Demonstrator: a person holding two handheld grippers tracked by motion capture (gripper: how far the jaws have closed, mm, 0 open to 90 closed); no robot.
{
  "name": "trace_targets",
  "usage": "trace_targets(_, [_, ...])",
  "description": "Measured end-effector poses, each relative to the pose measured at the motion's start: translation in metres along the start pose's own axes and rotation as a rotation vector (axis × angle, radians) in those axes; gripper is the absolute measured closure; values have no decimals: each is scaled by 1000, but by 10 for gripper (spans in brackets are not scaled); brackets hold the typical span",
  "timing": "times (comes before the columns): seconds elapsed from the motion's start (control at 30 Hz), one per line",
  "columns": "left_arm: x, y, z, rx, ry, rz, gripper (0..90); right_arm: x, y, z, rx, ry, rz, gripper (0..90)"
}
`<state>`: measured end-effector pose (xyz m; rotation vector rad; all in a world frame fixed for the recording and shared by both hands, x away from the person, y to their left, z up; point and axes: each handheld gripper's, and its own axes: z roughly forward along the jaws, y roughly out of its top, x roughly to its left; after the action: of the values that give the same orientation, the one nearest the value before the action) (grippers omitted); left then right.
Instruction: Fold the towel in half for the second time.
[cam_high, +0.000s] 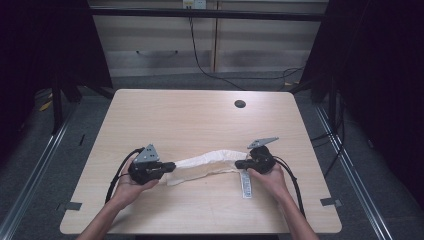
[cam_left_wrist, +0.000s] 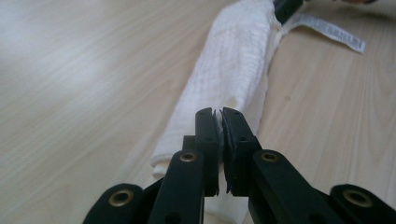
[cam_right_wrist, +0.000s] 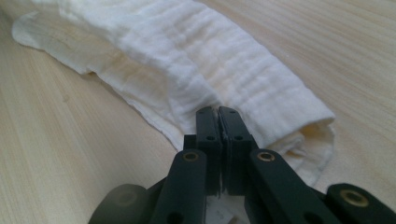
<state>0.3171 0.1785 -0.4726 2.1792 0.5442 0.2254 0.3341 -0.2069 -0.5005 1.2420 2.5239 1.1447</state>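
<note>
White cloth (cam_high: 207, 165) stretched between two grippers, near the table's (cam_high: 200, 120) front edge.
Left gripper (cam_high: 170, 166) and right gripper (cam_high: 239, 164) each clench one cloth end, probably keeping it taut for folding.

Table evenly lit, surroundings dark (near-black at the sides); gripper views blur nearby.

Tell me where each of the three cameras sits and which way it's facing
High view: above the person's side, looking forward and down on the table; forearms, left gripper, right gripper.
Left gripper view: along its shut jaws, down the white cloth to its label.
Right gripper view: along its shut jaws, over the cloth.
Shared: cloth in all three.
</note>
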Motion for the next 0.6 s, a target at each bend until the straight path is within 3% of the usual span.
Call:
trace_targets(0.17, [-4, -11, 12, 63, -14, 14, 859, 3, -1, 0, -7, -13, -7, 880])
trace_targets(0.27, [-6, -16, 16, 94, 1, 28, 858, 4, -1, 0, -10, -27, -32, 880])
trace_targets(0.33, [-2, -18, 16, 92, -2, 26, 858, 7, -2, -1, -11, -58, -70, 880])
trace_targets(0.37, [0, -18, 15, 96, 17, 28, 858, 7, -2, -1, -13, -59, -76, 880])
trace_targets(0.47, [4, -21, 15, 83, 19, 10, 859, 5, -5, -8, -21, -86, -81, 882])
trace_targets(0.6, [4, -20, 16, 94, 32, 24, 859, 6, -11, -18, -24, -112, -95, 882])
